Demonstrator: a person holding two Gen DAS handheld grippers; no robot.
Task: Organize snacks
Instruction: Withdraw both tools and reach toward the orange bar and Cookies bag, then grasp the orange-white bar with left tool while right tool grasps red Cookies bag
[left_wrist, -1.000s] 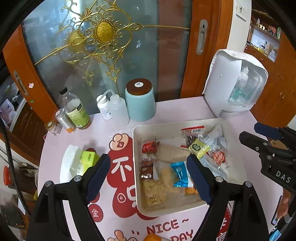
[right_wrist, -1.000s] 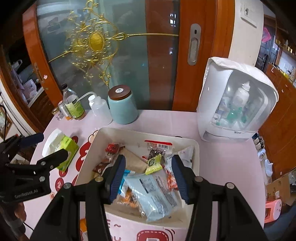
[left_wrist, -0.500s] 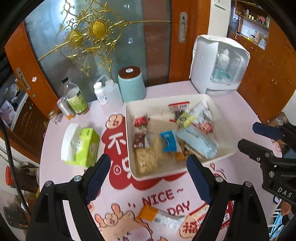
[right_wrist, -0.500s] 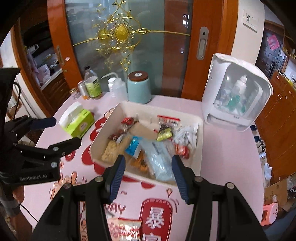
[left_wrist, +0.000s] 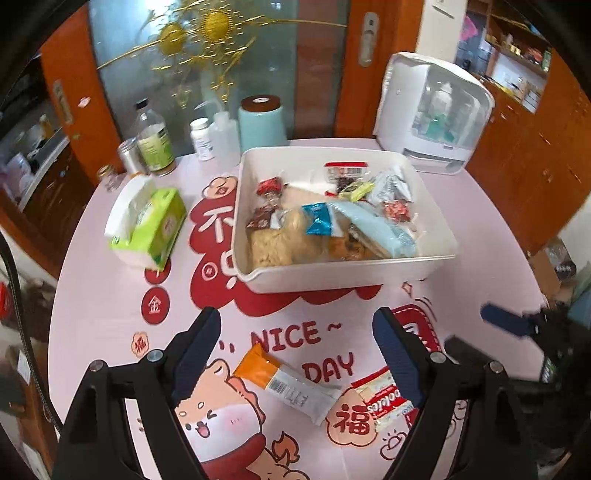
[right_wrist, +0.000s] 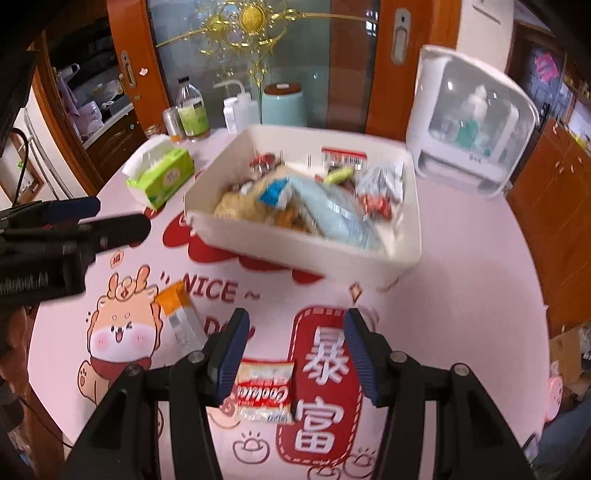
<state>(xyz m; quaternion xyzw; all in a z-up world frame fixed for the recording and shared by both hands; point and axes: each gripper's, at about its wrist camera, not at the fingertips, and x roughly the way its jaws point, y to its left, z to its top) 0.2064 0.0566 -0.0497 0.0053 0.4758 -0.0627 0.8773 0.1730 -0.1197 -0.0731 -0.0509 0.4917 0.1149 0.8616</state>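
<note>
A white bin (left_wrist: 343, 275) (right_wrist: 295, 247) holding several snack packets stands mid-table. Two packets lie loose on the near part of the table: an orange-and-white bar (left_wrist: 284, 382) (right_wrist: 181, 317) and a red-and-white cookie pack (left_wrist: 384, 400) (right_wrist: 264, 391). My left gripper (left_wrist: 299, 354) is open and empty, held above the bar. My right gripper (right_wrist: 295, 350) is open and empty, over the cookie pack. Each gripper shows at the edge of the other's view: the right (left_wrist: 517, 332), the left (right_wrist: 92, 221).
A green tissue pack (left_wrist: 147, 225) lies left of the bin. Bottles and jars (left_wrist: 155, 147), a teal canister (left_wrist: 262, 122) and a white cabinet-like appliance (left_wrist: 436, 110) stand along the back edge. The pink printed tablecloth (left_wrist: 110, 314) covers the round table.
Both grippers have pulled back toward the near edge of the table, away from the bin. The two loose packets have come into view beneath them.
</note>
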